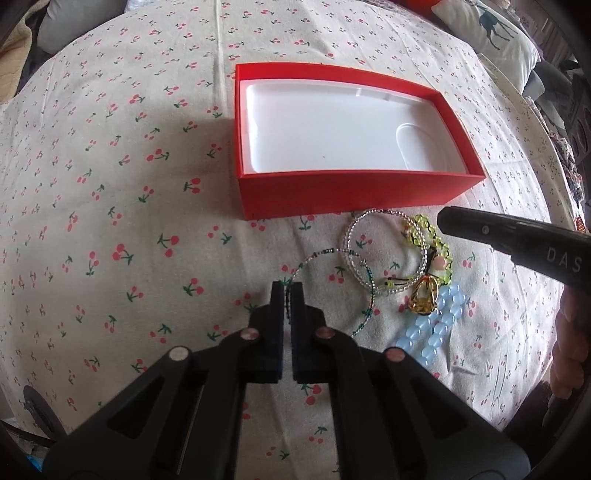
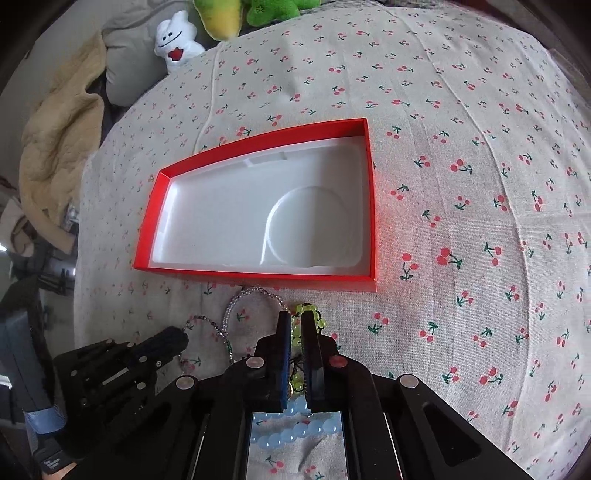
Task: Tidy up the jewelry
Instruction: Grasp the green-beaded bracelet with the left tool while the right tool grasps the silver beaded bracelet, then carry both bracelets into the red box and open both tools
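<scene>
I'm nipping the thin green-and-clear beaded bracelet (image 1: 332, 291) w/ my nearly-closed left gripper (image 1: 287, 295), prob gripped, lifting slowly toward the open red cardboard box (image 1: 354, 192); right gripper (image 2: 294, 325) hovering, fingers narrowly apart.

A cherry-print tablecloth (image 2: 461, 155) covers the desk. Beyond its far edge sit a white plush toy (image 2: 176, 40), green plush toys (image 2: 271, 11) and a tan quilted blanket (image 2: 59, 147). A deer-print pillow (image 1: 495, 33) lies at another corner.

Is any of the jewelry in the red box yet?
Not yet. The red box has only its white liner inside. The left gripper is nearly shut around a thin beaded bracelet. The clear bracelet, yellow-green beads, gold piece and blue beads all wait on the cloth.
</scene>
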`<state>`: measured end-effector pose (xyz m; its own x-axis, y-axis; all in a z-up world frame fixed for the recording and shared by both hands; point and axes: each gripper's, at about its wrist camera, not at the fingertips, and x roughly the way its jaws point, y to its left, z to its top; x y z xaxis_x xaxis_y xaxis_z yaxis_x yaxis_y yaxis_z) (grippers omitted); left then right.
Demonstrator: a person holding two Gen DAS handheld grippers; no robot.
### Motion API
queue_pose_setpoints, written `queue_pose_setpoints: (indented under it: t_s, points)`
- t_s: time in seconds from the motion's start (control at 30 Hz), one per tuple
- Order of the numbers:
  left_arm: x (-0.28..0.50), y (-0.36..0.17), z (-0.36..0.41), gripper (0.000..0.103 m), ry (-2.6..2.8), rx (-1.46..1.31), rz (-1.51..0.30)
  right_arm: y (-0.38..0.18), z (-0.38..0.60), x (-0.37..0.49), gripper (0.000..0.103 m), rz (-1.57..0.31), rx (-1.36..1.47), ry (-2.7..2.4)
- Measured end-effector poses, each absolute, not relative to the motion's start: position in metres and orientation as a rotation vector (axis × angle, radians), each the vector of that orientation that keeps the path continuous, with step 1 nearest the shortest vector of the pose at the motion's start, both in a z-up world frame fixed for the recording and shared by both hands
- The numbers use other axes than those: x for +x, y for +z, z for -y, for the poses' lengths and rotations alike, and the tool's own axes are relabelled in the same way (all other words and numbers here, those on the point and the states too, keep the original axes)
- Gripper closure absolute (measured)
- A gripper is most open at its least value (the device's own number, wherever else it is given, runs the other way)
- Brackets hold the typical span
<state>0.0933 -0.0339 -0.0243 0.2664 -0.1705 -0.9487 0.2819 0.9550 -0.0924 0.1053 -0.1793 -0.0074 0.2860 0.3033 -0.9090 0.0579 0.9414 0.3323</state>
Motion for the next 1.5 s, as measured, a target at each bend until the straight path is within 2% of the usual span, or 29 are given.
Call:
queue_pose_setpoints:
  t_s: [0.07,0.2,0.23,0.27,0.3,0.97,1.03,1.1,1.17,1.5]
  points:
    - [0.093,-0.018,0.028,0.099,-0.29,0.1,-1.249,-0.003,0.18,0.103,0.095,-1.254,0.334,0.182]
    - [0.089,-0.017,0.006,0.099,-0.246,0.091,-1.237,0.002,0.172,0.101,0.075,-1.244,0.303,0.225]
    - [0.087,-0.019,0.0,0.099,-0.235,0.088,-1.238,0.002,0.167,0.102,0.068,-1.242,0.29,0.238]
    - [0.084,-0.021,-0.008,0.099,-0.222,0.086,-1.239,0.003,0.162,0.102,0.044,-1.237,0.277,0.248]
    - [0.084,-0.022,-0.014,0.099,-0.211,0.08,-1.243,0.004,0.159,0.101,0.032,-1.228,0.262,0.255]
    - [0.089,-0.036,-0.027,0.099,-0.176,0.07,-1.291,-0.042,0.088,0.114,0.03,-1.256,-0.162,0.312]
    - [0.089,-0.035,-0.026,0.099,-0.173,0.071,-1.286,-0.044,0.083,0.113,0.033,-1.246,-0.19,0.304]
    - [0.088,-0.032,-0.026,0.099,-0.179,0.067,-1.276,-0.043,0.08,0.114,0.044,-1.238,-0.197,0.3]
    - [0.086,-0.026,-0.024,0.099,-0.191,0.057,-1.263,-0.04,0.082,0.115,0.05,-1.24,-0.174,0.298]
    - [0.075,0.013,-0.015,0.099,-0.257,0.03,-1.151,-0.019,0.106,0.113,0.052,-1.236,-0.067,0.32]
